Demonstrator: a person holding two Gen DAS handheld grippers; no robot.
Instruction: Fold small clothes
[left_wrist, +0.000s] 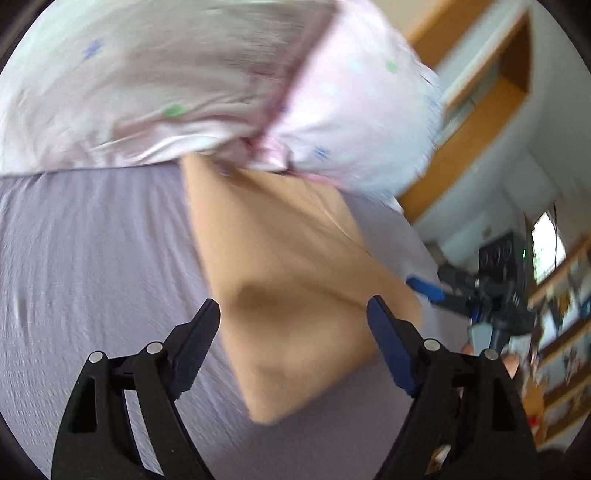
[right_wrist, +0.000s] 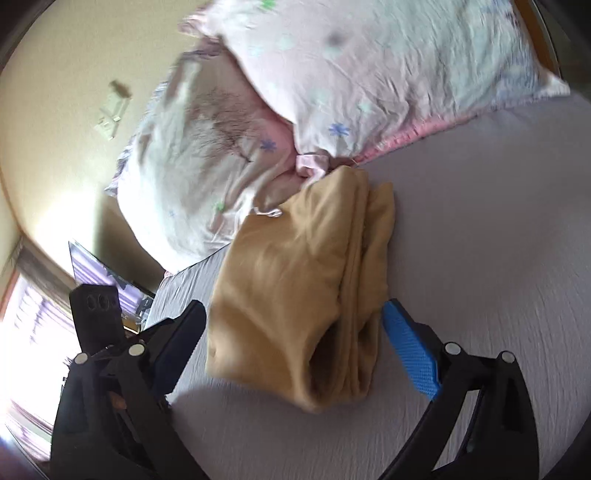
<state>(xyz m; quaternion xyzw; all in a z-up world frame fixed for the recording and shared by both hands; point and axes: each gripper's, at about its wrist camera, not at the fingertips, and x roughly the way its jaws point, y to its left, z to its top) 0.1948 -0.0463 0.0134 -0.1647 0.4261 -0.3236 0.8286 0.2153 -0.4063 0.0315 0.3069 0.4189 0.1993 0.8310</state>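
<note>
A tan garment lies folded into a narrow stack on the lilac bed sheet, its far end touching the pillows. My left gripper is open and empty, with the near part of the garment between its fingers. In the right wrist view the same garment shows its layered folded edge on the right side. My right gripper is open and empty, its fingers either side of the garment's near end. The right gripper also shows in the left wrist view at the right, beyond the garment.
Pink floral pillows lie at the head of the bed, past the garment. A wooden shelf unit and a window stand to the right. The bed sheet stretches out on the right of the garment.
</note>
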